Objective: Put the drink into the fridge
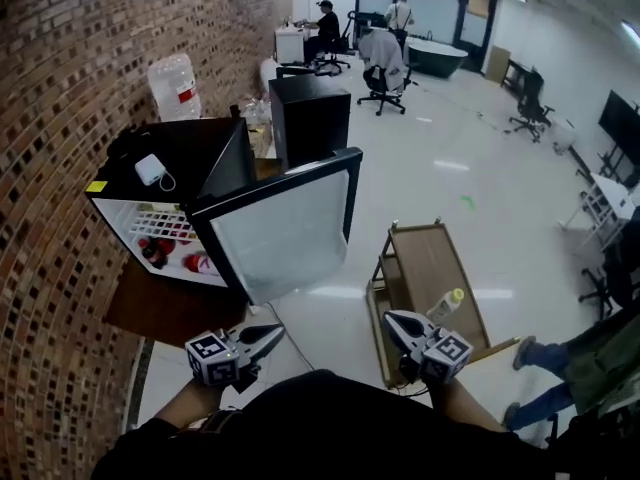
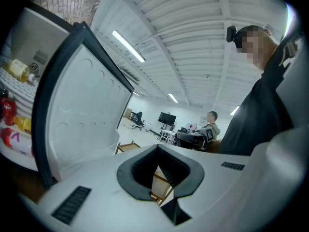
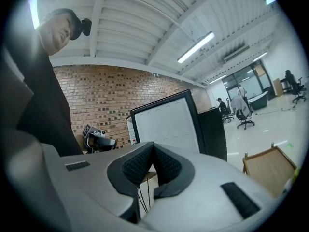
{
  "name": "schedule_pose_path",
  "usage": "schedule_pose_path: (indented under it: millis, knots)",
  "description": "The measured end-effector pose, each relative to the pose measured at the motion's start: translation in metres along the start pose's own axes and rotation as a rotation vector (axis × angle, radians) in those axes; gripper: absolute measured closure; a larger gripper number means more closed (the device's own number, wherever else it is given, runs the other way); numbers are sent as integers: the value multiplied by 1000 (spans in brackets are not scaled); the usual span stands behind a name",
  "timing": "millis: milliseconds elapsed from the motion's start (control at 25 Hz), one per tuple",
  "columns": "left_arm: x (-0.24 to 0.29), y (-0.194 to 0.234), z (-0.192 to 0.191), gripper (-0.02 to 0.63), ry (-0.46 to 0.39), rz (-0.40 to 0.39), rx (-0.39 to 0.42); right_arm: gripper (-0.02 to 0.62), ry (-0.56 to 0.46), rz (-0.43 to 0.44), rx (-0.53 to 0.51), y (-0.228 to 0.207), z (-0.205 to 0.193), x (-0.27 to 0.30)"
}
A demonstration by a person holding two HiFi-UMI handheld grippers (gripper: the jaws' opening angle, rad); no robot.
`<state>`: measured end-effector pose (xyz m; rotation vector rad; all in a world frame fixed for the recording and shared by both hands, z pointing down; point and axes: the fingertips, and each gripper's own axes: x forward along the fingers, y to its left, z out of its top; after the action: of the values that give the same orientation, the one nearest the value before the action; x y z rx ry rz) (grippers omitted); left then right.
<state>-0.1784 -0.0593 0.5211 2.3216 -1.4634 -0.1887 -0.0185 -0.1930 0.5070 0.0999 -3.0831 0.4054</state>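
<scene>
L gripper (image 1: 272, 333): jaws together, nothing btwn them; same in its own view (image 2: 158, 168). R gripper (image 1: 392, 320): jaws also together, empty, confirmed in R gripper view (image 3: 152, 166). Both held low, in front of person's body, well apart from each other.

Drink bottle (image 1: 446, 306), yellow cap, clear body: just beside R gripper, to its right, not touched. It sits on a wooden cart (image 1: 430, 263) that runs ahead of R gripper.

Fridge (image 1: 190, 153): ahead-left of L gripper, against brick wall. Fridge door (image 1: 285, 223) swung wide open, ahead of L gripper tips and nearer to L than to R. Inside are red items (image 1: 150, 251) on the lower shelf. White adapter (image 1: 150, 169) on the fridge top. Black cabinet (image 1: 310, 116) further ahead, past the door.
</scene>
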Motion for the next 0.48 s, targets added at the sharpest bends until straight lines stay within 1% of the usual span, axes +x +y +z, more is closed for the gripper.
schedule_pose_path:
  millis: [80,120,240,480]
  knots:
    - [23,-5,4,611,30,-12,-11,606,-11,-37,-4,-15,-1,-17]
    - [35,-7,4,611,38,-29,-4,606,-15,-57,-12,-24,-2,-27]
    - [73,-14,3,611,42,-108,32,606,-30,-105,1,-42,4,-52]
    - [151,-22,-10,611,111,-184,76,606,-75,-220,-12,-88,5,-114]
